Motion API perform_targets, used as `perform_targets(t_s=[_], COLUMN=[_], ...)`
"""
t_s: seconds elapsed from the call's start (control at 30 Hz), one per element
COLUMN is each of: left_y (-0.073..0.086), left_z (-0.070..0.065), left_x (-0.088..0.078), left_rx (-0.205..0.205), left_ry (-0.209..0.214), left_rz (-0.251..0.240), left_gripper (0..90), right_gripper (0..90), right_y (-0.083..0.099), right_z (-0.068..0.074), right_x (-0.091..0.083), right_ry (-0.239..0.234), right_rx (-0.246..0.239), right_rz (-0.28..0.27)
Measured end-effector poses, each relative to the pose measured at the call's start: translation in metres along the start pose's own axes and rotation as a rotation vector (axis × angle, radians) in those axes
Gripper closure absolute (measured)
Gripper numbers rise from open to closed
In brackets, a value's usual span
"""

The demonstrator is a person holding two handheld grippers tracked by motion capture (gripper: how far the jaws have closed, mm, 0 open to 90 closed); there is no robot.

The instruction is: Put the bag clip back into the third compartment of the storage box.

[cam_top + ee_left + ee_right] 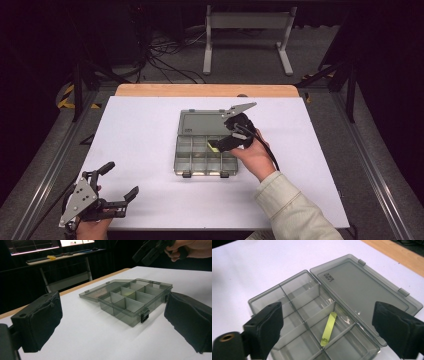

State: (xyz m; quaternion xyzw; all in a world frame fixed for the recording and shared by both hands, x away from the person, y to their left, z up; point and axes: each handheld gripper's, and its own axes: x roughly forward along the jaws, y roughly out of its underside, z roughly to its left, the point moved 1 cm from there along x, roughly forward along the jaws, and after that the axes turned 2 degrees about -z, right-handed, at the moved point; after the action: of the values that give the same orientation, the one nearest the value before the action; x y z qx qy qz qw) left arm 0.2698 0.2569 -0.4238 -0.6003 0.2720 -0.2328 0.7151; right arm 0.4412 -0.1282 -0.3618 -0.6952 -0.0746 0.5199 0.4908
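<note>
Right claw (218,145) spread wide above open compartment box (192,161) at frame centre; yellow-green strip (328,328) inside a rear compartment. Left claw (121,181) spread, lower left. Risk: bumping a divider, shifting box.

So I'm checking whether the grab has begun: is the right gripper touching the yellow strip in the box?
Apart. The right gripper view shows the strip lying in a compartment, with the right gripper open wide on either side.

Bright white table (140,135) — dark surroundings, soft blur
</note>
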Motion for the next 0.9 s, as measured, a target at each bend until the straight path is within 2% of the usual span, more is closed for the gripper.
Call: perform_targets(t_s=[0.27,0.4,0.63,0.77,0.9], left_y=[0.000,0.000,0.000,0.000,0.000], left_z=[0.000,0.000,0.000,0.000,0.000], left_x=[0.000,0.000,-0.001,-0.001,-0.001], left_rx=[0.002,0.001,-0.003,-0.001,0.001], left_ry=[0.000,0.000,-0.003,-0.004,-0.003], left_rz=[0.003,0.003,0.001,-0.001,0.004], left_gripper=[2.3,2.4,2.4,2.4,2.4], right_gripper=[7.4,6.4,4.9,1.6,0.8], right_y=[0.000,0.002,0.006,0.012,0.022], right_z=[0.010,0.013,0.016,0.016,0.015], right_x=[-0.028,-0.041,-0.055,-0.066,-0.079], right_ry=[-0.013,0.001,-0.014,-0.017,-0.005], right_rx=[-0.039,-0.050,-0.066,-0.081,-0.092], right_rz=[-0.047,-0.080,-0.102,-0.117,-0.161])
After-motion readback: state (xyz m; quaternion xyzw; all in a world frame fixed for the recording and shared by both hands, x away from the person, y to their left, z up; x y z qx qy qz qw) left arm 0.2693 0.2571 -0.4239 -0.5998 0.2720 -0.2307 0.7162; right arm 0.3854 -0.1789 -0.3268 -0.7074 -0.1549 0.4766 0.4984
